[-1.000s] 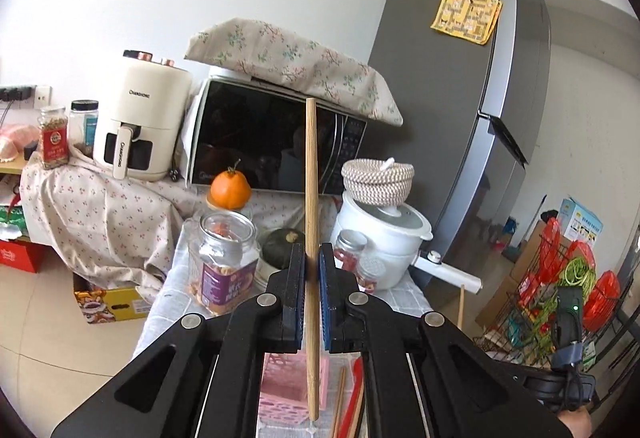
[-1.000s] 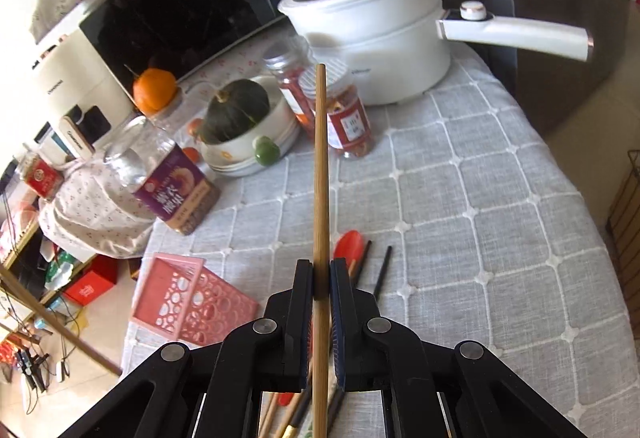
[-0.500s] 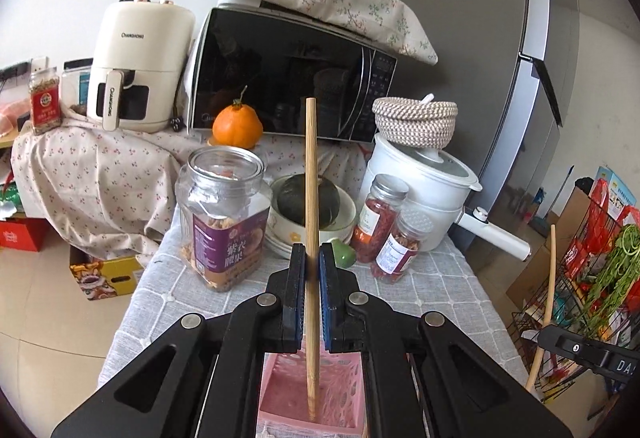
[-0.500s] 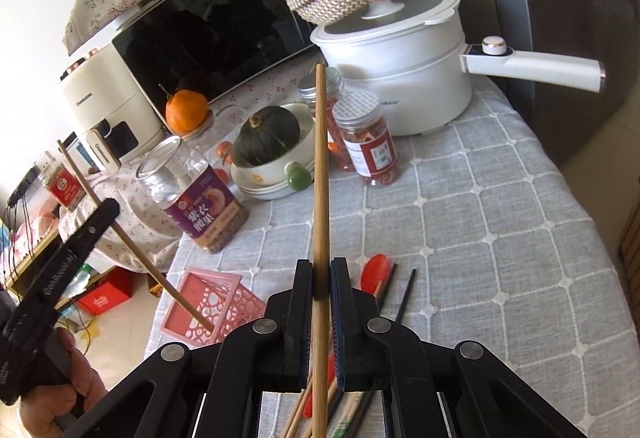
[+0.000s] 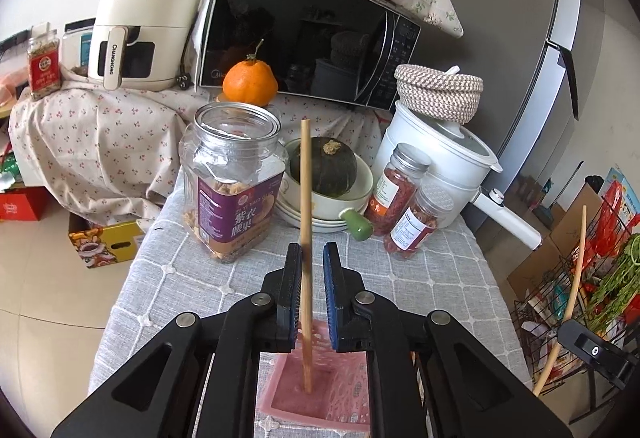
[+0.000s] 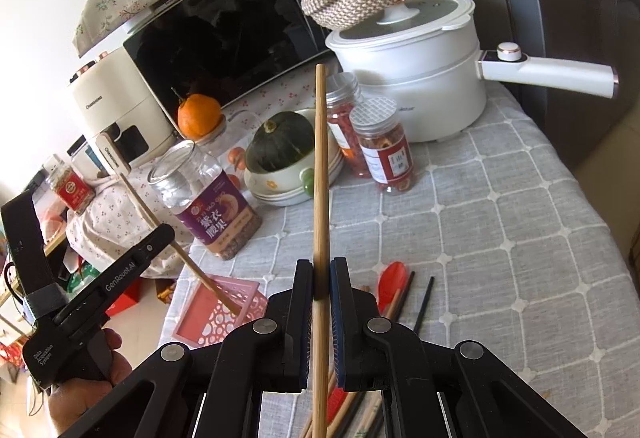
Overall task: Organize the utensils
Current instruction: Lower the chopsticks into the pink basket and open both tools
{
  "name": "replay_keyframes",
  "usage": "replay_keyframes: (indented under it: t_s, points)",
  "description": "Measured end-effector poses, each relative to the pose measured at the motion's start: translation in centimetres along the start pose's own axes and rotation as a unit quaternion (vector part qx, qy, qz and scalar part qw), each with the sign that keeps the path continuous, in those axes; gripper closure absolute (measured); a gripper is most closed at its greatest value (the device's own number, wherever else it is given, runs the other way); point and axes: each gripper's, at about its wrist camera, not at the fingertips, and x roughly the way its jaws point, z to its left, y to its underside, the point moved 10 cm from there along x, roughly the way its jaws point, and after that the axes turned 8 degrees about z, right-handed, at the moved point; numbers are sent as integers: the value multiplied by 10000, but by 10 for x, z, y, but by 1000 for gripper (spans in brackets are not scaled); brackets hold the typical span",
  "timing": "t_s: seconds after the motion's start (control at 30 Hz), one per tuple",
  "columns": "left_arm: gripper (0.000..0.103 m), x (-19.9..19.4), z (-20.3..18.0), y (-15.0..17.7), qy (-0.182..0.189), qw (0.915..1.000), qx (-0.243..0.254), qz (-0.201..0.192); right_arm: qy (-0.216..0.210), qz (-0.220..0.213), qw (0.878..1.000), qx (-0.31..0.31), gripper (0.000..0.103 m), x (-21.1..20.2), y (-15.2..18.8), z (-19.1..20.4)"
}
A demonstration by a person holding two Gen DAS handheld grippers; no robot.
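My left gripper (image 5: 312, 258) is open, its jaws parted around a wooden chopstick (image 5: 306, 197) whose lower end stands in the pink perforated basket (image 5: 344, 394). The same chopstick (image 6: 176, 250) and the basket (image 6: 208, 318) show in the right wrist view, with the left gripper (image 6: 160, 238) beside them. My right gripper (image 6: 321, 270) is shut on a second wooden chopstick (image 6: 321, 165), held upright above the table. That chopstick also shows at the right of the left wrist view (image 5: 572, 286). A red spoon (image 6: 391, 284) and dark chopsticks (image 6: 423, 304) lie on the cloth under the right gripper.
A grey checked tablecloth (image 6: 500, 238) covers the table. At the back stand a big jar (image 5: 232, 181), a bowl with a green squash (image 5: 324, 165), two spice jars (image 5: 412, 213), a white pot (image 5: 440, 153) with a long handle, an orange (image 5: 250, 81), a microwave (image 5: 304, 33) and an air fryer (image 5: 144, 21).
My left gripper has lowered towards the basket and opened its jaws around the chopstick, whose tip now rests in the basket. The right gripper has lifted slightly, still holding its chopstick.
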Motion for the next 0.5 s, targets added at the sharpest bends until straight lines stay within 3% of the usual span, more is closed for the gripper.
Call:
replay_keyframes:
  t_s: [0.13, 0.5]
  points:
    - [66, -14, 6, 5, -173, 9996, 121, 171, -110, -242, 9996, 53, 97, -2, -9, 13]
    - [49, -42, 55, 38, -795, 9922, 328, 898, -148, -1050, 9942, 188, 96, 18, -37, 66]
